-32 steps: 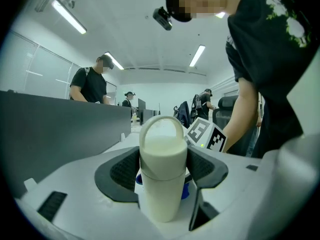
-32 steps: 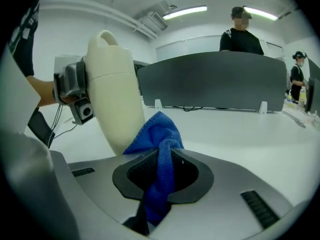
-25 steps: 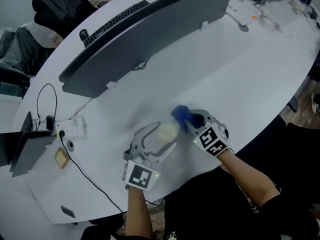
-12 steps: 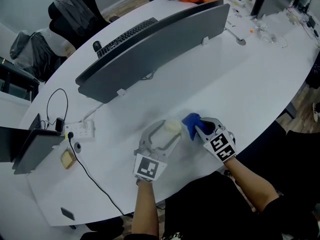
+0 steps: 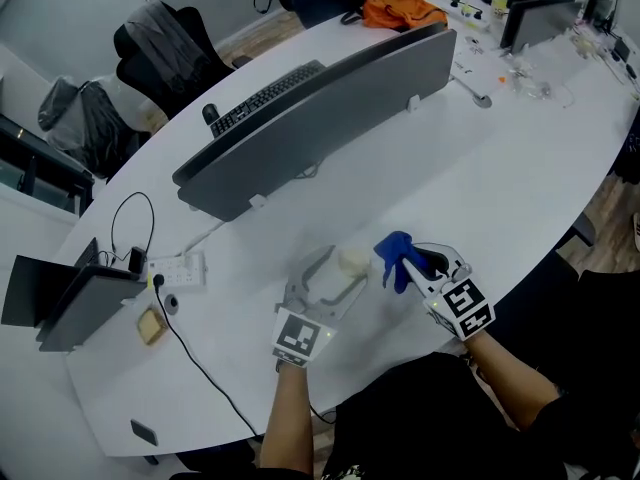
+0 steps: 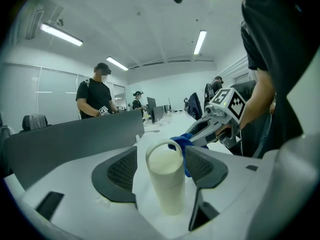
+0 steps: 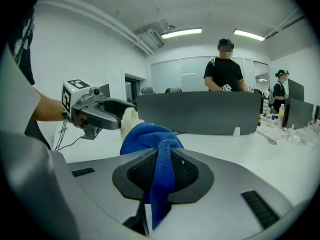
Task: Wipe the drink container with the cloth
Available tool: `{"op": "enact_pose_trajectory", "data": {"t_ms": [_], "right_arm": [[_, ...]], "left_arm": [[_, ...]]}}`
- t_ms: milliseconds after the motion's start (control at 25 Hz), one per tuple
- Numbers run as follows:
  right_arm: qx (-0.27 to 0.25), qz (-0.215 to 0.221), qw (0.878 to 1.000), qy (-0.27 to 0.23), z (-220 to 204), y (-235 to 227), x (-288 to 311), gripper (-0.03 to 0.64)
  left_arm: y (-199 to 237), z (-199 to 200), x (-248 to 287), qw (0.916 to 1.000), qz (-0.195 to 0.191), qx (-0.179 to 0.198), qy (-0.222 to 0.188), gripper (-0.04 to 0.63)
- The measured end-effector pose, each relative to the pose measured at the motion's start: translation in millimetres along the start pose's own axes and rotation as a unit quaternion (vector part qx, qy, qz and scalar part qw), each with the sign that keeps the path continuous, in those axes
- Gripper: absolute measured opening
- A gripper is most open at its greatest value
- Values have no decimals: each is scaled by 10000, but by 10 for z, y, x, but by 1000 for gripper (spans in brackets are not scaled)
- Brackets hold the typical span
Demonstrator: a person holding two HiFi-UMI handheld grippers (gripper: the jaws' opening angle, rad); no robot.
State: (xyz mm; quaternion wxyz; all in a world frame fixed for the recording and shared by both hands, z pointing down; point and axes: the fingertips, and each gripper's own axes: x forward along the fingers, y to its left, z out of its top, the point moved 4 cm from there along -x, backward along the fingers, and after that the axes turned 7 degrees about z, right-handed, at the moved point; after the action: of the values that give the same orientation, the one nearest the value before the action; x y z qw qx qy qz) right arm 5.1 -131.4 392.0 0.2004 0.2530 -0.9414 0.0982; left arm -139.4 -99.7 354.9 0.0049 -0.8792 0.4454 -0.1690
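Head view places the cup near the front edge of the white table, between the jaws of the left claw. We read the left gripper view as a hold. The jaws stand wide, with the cream cup upright between the pads and its loop handle on top. Contact at the left-hand pad is not sharp in that view, so we record the grip as likely, not certain. We find the right claw closed on the blue cloth. A fold is pinched between its pads and a bunch stands out ahead of them.

Step in hand, in our judgement: the wipe itself. The cloth sits against or just beside the cup's upper right side, by the rim. The next move calls for the bunch to be pressed onto the wall and drawn down or round it while the left claw holds the cup steady. That claw's own pads cover two sides of the cup, so a turn of the cup or a fresh grip may be needed to reach them.

Surroundings: a long grey divider crosses the table with a keyboard behind it. A power strip lies to the left. All are well apart from the cup. A person in a black shirt stands beyond the divider. We see nothing obstructing the wipe.
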Motion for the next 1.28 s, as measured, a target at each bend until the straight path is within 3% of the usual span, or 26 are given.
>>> {"op": "enact_pose_trajectory", "data": {"t_ms": [120, 200, 240, 320, 400, 480, 640, 840, 1080, 1280], "right_arm": [[62, -8, 9990, -437, 261, 11, -205, 46], [84, 68, 9959, -893, 517, 63, -369, 46], [56, 112, 9936, -1120, 661, 90, -443, 46], [-60, 172, 9881, -1527, 952, 135, -553, 46], [-196, 213, 9810, -1918, 1216, 194, -616, 46], [-363, 266, 9734, -2246, 1423, 293, -641, 46], [-666, 309, 9651, -2512, 1634, 477, -639, 46], [-556, 380, 9672, -2450, 1614, 564, -578, 46], [-531, 331, 9679, -2435, 1625, 600, -571, 46], [-546, 364, 9704, -2322, 1616, 621, -584, 46]], "left_arm": [[30, 210, -232, 9991, 247, 288, -208, 281], [98, 428, -537, 9949, 878, 164, -463, 271], [163, 540, -722, 9886, 1364, -153, -616, 239], [325, 754, -1094, 9620, 2329, -887, -1116, 15], [426, 883, -1379, 9335, 2957, -1360, -1506, 8], [443, 937, -1537, 9217, 3286, -1397, -1514, 5], [426, 966, -1585, 9220, 3457, -1157, -1305, 5], [415, 1037, -1549, 9171, 3557, -1192, -1345, 5], [390, 1136, -1548, 9206, 3632, -682, -1266, 5], [358, 1128, -1610, 9180, 3743, -580, -1179, 6]]}}
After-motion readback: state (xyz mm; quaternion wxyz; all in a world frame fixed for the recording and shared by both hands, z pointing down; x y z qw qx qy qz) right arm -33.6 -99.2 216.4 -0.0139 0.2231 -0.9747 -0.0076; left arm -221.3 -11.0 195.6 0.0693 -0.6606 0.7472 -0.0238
